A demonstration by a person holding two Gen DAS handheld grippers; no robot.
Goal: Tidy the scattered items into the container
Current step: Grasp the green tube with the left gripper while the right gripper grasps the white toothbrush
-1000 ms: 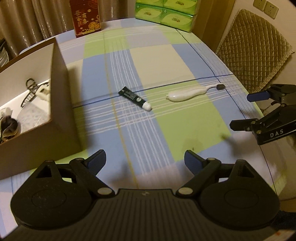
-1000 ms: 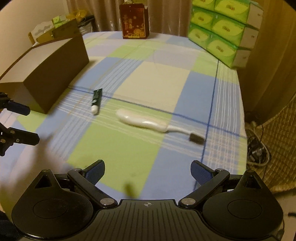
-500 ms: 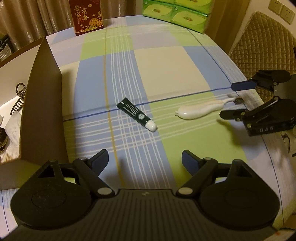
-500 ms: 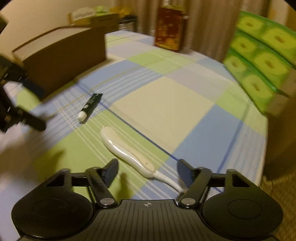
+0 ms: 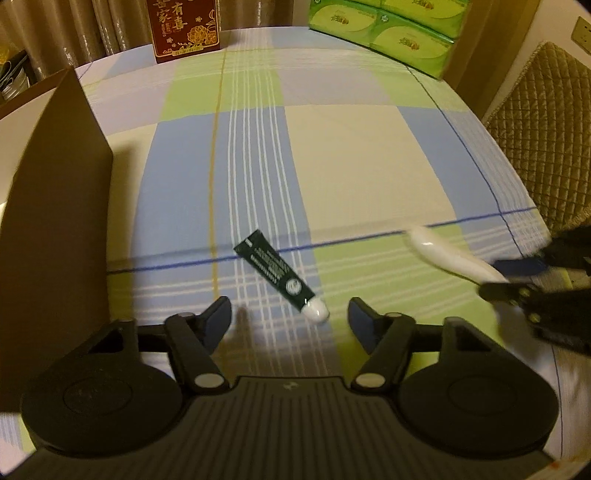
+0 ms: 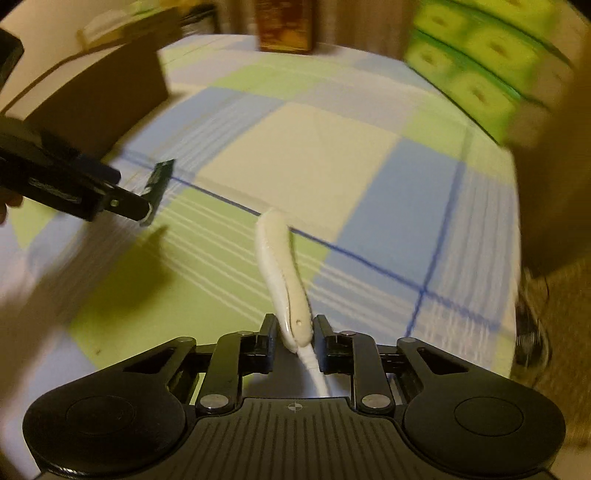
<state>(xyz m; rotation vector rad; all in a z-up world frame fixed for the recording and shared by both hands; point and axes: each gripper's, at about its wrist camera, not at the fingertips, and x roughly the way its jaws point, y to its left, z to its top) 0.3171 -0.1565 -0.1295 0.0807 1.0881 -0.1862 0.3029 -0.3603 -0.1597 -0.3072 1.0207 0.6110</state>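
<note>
Left wrist view: brown cardboard box (image 5: 55, 206) at 9 o'clock; left gripper (image 5: 290, 317), jaws closing, nothing yet pressed, flanking the dark green tube with white cap (image 5: 280, 275) lying on the checked tablecloth (image 5: 362, 158). At 3 o'clock, right gripper (image 6: 293, 334) clamped on the white plastic toothbrush handle (image 6: 282, 273).

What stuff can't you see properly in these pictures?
- Inside of the box: left wrist view, hidden by its own brown wall.
- Toothbrush head: right wrist view, hidden behind the right gripper; left wrist view, covered by that gripper.
- Print on the tube: too small.
- Red box and tissue packs: right wrist view, blurred.
</note>
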